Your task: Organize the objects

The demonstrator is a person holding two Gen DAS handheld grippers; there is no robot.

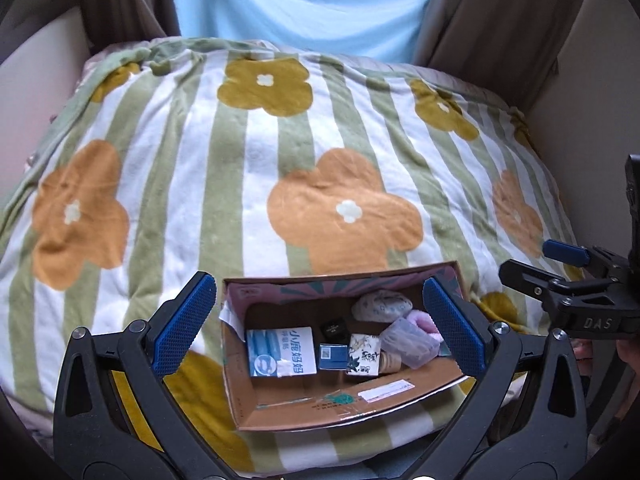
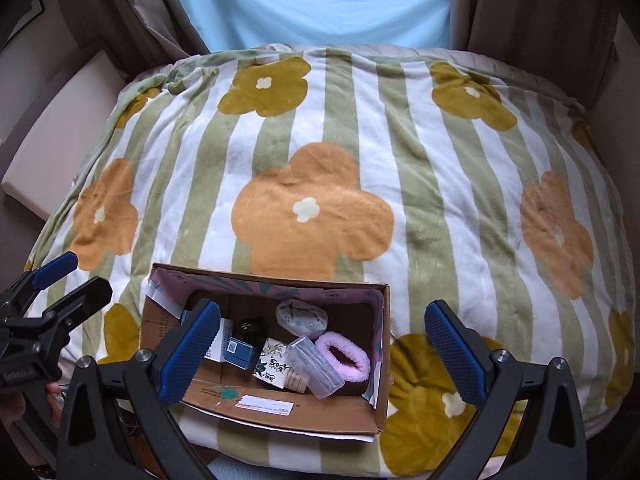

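- Behind everything hang a pale blue curtain (image 2: 312, 0) and brown drapes; a plush striped blanket with big flowers (image 1: 256, 184) covers the soft surface, and a cardboard box (image 2: 280, 410) sits on it at 6 o'clock in both views.
- Left gripper (image 1: 320, 324) hovers over the box, spread wide and holding nothing.
- Box contents, left to right: a blue-and-white packet (image 1: 280, 352) lying flat, light and stiff; a small black cube (image 1: 334, 328); a small blue box (image 2: 239, 354); a patterned white carton (image 2: 274, 364), rigid, best pinched across its narrow sides.
- At 12 o'clock inside, a soft printed pouch (image 2: 301, 318), squashy and forgiving.
- A clear plastic case (image 2: 316, 370), likely slick and light; grip its long edges.
- A fluffy pink scrunchie (image 2: 344, 358) against the right wall; soft, so pinch one side of the ring.
- Right gripper (image 2: 322, 344), also spread and empty.
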